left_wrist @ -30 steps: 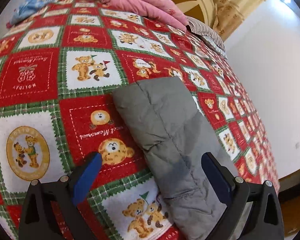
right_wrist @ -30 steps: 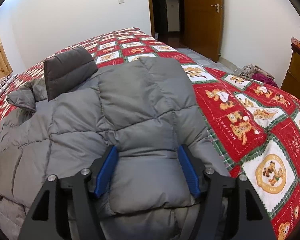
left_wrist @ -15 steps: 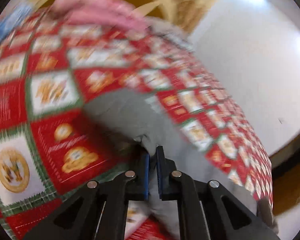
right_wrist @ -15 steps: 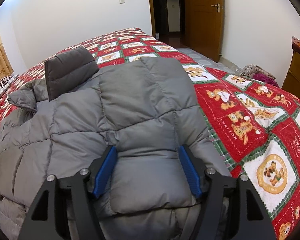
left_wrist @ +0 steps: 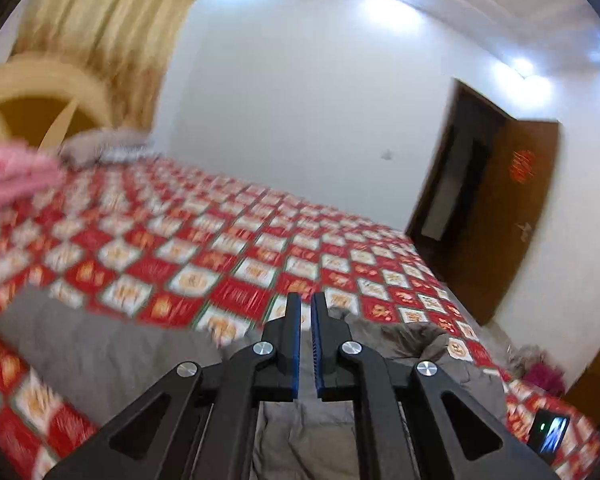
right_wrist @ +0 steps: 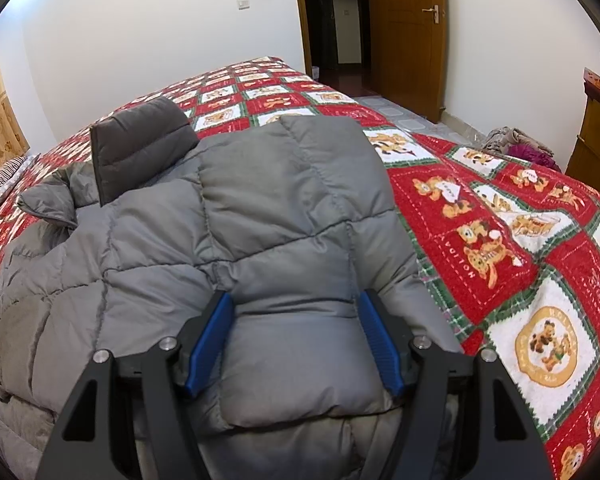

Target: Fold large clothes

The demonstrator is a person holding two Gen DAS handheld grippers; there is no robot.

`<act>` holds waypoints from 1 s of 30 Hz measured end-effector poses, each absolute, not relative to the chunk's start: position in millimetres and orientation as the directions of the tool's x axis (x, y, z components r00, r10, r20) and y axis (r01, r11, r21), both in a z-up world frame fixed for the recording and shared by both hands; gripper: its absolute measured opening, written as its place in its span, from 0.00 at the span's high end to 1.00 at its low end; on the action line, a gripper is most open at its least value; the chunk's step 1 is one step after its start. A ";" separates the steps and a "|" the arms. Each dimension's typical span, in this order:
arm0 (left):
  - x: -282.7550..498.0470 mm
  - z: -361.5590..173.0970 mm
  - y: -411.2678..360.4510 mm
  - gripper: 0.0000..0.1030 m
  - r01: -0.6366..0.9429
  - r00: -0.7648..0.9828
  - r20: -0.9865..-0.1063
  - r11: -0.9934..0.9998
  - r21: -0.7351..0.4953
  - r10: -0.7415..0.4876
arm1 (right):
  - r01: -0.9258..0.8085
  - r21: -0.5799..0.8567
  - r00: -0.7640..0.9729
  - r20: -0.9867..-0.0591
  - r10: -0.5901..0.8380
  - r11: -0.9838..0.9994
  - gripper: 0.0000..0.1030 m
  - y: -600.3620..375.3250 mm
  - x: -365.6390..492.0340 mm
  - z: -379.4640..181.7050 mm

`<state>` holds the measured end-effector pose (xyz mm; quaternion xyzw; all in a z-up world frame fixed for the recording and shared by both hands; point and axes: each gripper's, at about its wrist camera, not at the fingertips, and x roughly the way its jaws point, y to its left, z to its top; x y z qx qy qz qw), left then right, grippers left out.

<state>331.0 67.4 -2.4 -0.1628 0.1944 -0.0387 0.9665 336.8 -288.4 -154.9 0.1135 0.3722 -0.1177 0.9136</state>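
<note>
A grey quilted down jacket (right_wrist: 228, 240) lies on a bed with a red bear-patterned quilt (right_wrist: 500, 240). Its dark collar (right_wrist: 136, 144) stands up at the far left. My right gripper (right_wrist: 296, 332) is open, its blue pads either side of a folded puffy section, low on the jacket. In the blurred left wrist view, my left gripper (left_wrist: 305, 312) has its jaws almost closed. Grey jacket fabric (left_wrist: 100, 356) lies below and behind it; whether fabric is pinched between the pads cannot be told.
Pink bedding (left_wrist: 12, 180) and a round cream headboard (left_wrist: 44, 92) are at the bed's head. A brown door (right_wrist: 408, 32) and doorway are beyond the foot. A wooden dresser (right_wrist: 596, 148) and clothes on the floor (right_wrist: 516, 144) are at the right.
My left gripper went from wide open over the sleeve to nearly closed, then swung up and right, so its view now faces the door. The right gripper stayed still.
</note>
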 end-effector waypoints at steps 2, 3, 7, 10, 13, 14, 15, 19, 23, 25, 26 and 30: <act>330.2 -16.9 96.0 0.94 -0.064 0.913 -0.391 0.908 -0.414 -0.114 | 0.300 0.119 0.695 -0.707 -0.131 0.947 0.33 -288.5 336.9 -155.0; 331.0 -24.5 110.6 0.89 -0.101 0.907 -0.408 0.884 -0.457 -0.107 | 0.300 0.118 0.695 -0.707 -0.132 0.947 0.33 -288.4 337.0 -154.9; 320.1 -66.1 192.7 0.16 -0.331 0.864 -0.503 0.749 -0.574 -0.003 | 0.301 0.116 0.694 -0.707 -0.134 0.947 0.33 -288.8 336.6 -154.8; 302.3 -83.3 245.4 0.16 -0.534 0.808 -0.547 0.661 -0.527 0.217 | 0.302 0.114 0.693 -0.708 -0.135 0.946 0.33 -288.2 337.1 -154.8; 311.3 -106.3 290.0 0.16 -0.704 0.676 -0.657 0.557 -0.441 0.335 | 0.304 0.104 0.690 -0.709 -0.144 0.947 0.33 -287.2 337.0 -154.4; 316.1 -114.7 300.4 0.16 -0.726 0.651 -0.684 0.533 -0.435 0.328 | 0.305 0.100 0.688 -0.711 -0.146 0.947 0.32 -286.7 337.5 -154.4; 319.7 -123.0 307.9 0.16 -0.739 0.635 -0.706 0.515 -0.436 0.314 | 0.305 0.097 0.687 -0.711 -0.148 0.947 0.32 -286.1 337.5 -154.3; 338.7 -159.8 322.9 0.14 -0.785 0.576 -0.782 0.427 -0.448 0.238 | 0.307 0.094 0.686 -0.712 -0.152 0.947 0.32 -285.7 337.3 -154.3; 355.7 -153.6 296.9 0.05 -0.787 0.567 -0.760 0.483 -0.384 0.318 | 0.305 0.098 0.687 -0.712 -0.148 0.947 0.31 -285.6 337.4 -154.4; 363.3 -153.7 293.0 0.05 -0.780 0.576 -0.749 0.496 -0.382 0.328 | 0.302 0.100 0.687 -0.712 -0.144 0.948 0.29 -285.1 337.6 -154.6; 366.4 -154.5 290.2 0.05 -0.765 0.597 -0.731 0.507 -0.396 0.330 | 0.300 0.100 0.687 -0.713 -0.142 0.949 0.28 -284.3 338.0 -154.6; 387.4 -161.4 287.2 0.41 -0.773 0.562 -0.735 0.558 -0.303 0.380 | 0.300 0.107 0.688 -0.712 -0.137 0.948 0.27 -284.6 337.4 -155.1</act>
